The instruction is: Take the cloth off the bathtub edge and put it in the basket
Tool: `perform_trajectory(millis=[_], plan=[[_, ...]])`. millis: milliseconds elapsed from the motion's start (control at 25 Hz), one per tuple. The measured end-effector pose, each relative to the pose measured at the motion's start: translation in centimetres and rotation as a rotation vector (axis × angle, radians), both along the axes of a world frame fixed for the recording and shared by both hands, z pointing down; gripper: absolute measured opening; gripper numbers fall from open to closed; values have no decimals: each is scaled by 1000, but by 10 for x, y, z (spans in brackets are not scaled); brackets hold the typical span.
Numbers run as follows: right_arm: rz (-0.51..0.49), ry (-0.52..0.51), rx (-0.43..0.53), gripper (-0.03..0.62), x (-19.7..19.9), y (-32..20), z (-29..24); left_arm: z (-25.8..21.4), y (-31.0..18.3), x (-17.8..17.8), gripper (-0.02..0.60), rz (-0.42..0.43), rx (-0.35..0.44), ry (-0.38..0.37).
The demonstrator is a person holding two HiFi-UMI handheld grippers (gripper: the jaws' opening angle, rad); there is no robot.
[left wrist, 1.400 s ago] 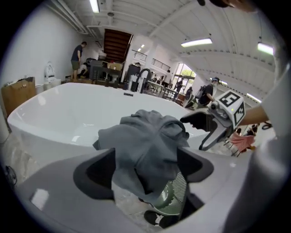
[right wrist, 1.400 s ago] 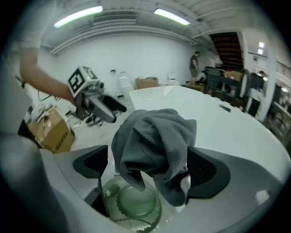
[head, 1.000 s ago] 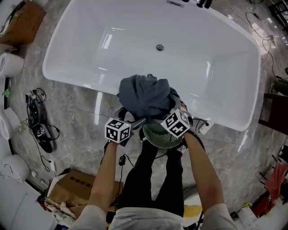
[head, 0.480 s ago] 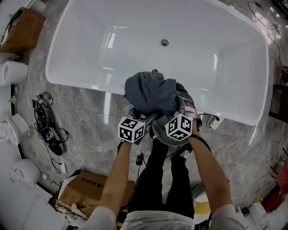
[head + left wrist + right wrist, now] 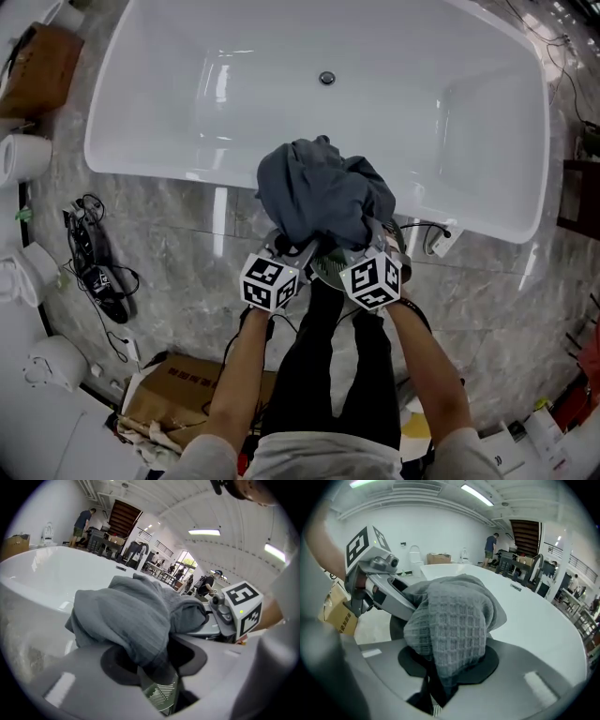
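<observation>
Bright ceiling strip lights, glare streaks on white bathtub (image 5: pixel 469 150) — strong fisheye bending, dark vignetted corners

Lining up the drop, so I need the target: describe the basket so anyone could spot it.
Start at the white bathtub and come to the middle of its near edge, where the grey cloth is bunched. The basket peeks out just beneath it: round, green and slotted.

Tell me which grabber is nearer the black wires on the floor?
Left. Both grippers have just been closing on the cloth; the left gripper sits toward the wires, the right gripper beyond it.
</observation>
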State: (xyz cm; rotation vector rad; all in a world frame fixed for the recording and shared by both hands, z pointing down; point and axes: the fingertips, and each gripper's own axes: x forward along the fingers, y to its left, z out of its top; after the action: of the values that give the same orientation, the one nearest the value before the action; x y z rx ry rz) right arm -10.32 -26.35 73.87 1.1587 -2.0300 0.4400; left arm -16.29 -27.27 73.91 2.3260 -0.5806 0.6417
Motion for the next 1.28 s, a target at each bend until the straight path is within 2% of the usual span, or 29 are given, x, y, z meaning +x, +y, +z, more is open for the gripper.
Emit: perform_trajectory(millis=[240, 440, 600, 960, 1280], plan=[[88, -53, 1, 101, 24, 45, -8, -7, 43, 25, 204, 40, -18, 34], [152, -97, -37, 100, 49, 89, 2, 0, 86, 51, 202, 94, -37, 28], [177, -106, -54, 98, 64, 115, 7, 6, 110, 67, 202, 100, -56, 33], [179, -199, -131, 98, 72, 166, 36, 31, 165, 73, 202, 36, -107, 17], [109, -222, -211, 98, 62, 202, 61, 62, 207, 61, 202, -14, -154, -13]])
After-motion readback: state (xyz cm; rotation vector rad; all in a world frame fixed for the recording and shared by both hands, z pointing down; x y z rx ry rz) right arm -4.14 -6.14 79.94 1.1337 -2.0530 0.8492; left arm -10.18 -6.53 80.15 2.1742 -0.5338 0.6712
